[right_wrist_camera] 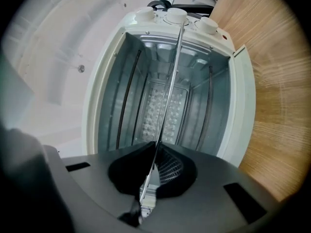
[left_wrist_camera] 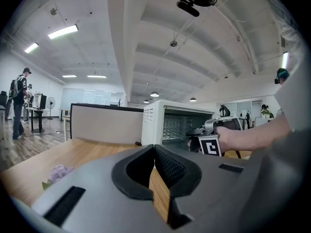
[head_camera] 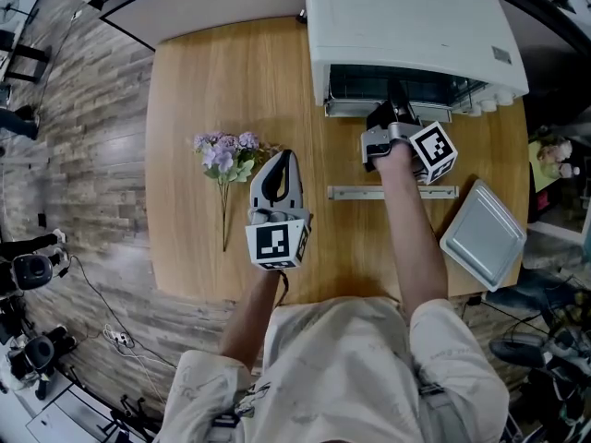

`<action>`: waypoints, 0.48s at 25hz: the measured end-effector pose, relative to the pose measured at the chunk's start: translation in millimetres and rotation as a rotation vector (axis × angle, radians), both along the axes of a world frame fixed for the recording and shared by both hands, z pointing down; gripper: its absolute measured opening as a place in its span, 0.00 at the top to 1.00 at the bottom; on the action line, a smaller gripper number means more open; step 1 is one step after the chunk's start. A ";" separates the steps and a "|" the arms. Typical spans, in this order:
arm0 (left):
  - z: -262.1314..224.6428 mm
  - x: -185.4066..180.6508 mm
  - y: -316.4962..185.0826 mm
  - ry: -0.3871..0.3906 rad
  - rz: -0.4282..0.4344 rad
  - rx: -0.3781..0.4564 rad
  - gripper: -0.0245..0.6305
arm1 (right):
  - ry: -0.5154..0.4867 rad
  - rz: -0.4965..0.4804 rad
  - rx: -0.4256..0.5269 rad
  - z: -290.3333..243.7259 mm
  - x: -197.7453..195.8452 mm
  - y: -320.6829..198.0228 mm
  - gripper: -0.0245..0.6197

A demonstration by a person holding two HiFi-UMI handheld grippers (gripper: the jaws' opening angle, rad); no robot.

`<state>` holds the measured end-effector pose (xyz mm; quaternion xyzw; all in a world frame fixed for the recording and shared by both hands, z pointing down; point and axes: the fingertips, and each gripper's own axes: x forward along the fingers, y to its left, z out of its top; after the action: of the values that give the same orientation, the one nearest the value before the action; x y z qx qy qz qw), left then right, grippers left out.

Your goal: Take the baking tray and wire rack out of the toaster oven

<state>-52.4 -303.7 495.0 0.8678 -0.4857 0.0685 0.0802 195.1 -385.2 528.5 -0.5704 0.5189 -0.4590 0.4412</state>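
Open office, grey plank floor (head_camera: 92,109). I'm working on a pale wooden table (head_camera: 185,90) with a smooth grain. The biggest thing is the white boxy toaster oven (head_camera: 406,17) at the far edge. It is open toward me, and the door handle (head_camera: 392,192) is a pale bar lying out over the table. The inside is shiny ribbed metal. The baking tray (head_camera: 482,233) is already out: flat grey metal with rounded corners, sitting on the table's right corner, probably to keep the doorway free. The wire rack (right_wrist_camera: 167,96), thin steel rods, sits in the oven on its side rails. My right gripper (head_camera: 390,116) is at the mouth, level with the rack, its fingers pinching the front edge, set to slide it out. The left gripper (head_camera: 280,160) hangs idle mid-table, fingers pressed together on nothing. Small purple flowers (head_camera: 226,155) lie to its left.
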 end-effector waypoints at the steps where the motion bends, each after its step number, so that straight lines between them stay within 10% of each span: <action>1: -1.4 -0.3 1.8 0.000 -0.001 0.002 0.94 | 0.000 -0.001 -0.002 -0.2 -1.0 3.5 0.92; 12: -21.4 -3.1 25.4 0.002 0.001 0.033 0.94 | -0.014 -0.009 -0.011 -2.4 -11.2 44.2 0.93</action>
<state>-55.5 -278.3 473.6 0.8692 -0.4863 0.0595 0.0663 183.9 -341.0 526.0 -0.5674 0.5158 -0.4677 0.4396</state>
